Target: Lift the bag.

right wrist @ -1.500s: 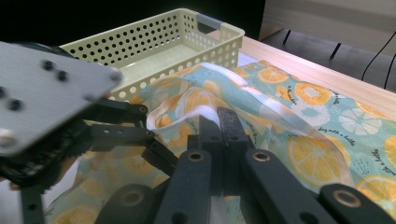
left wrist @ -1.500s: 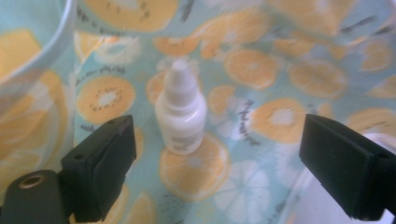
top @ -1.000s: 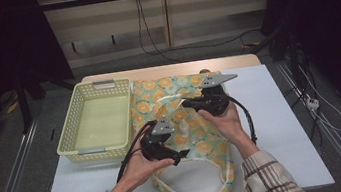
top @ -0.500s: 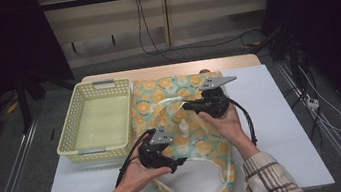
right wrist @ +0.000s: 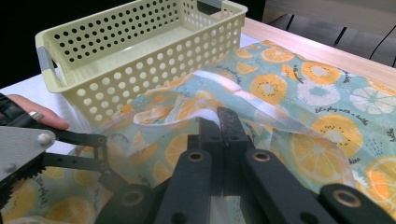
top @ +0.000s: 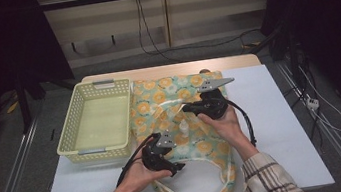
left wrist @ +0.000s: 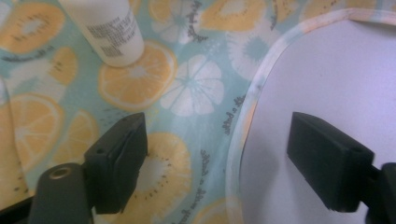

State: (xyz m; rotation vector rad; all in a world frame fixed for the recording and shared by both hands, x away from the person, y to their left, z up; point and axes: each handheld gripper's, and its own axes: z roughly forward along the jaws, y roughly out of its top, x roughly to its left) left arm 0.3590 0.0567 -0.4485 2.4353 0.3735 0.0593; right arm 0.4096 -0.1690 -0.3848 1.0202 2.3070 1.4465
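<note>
A citrus-print cloth (top: pixel 200 145) with a pale trim loop lies spread on the white table (top: pixel 283 125). A small white bottle (top: pixel 182 125) stands on the cloth, and it appears near the top left of the left gripper view (left wrist: pixel 109 32). My left gripper (top: pixel 177 167) hovers open low over the cloth's trimmed edge (left wrist: pixel 243 116), one jaw over the print and the other over bare table; its own view shows the wide gap (left wrist: pixel 217 140). My right gripper (top: pixel 186 108) is shut on a raised fold of the cloth (right wrist: pixel 217 115) beside the basket.
A pale yellow perforated basket (top: pixel 70 133) with nothing in it sits left of the cloth, and its wall (right wrist: pixel 140 70) stands close behind the pinched fold. Cables trail from both grippers. Bare white table lies to the right.
My left gripper has drawn back toward the person, down along the cloth to its lower edge. The right gripper has barely shifted and keeps its grip on the fold.
</note>
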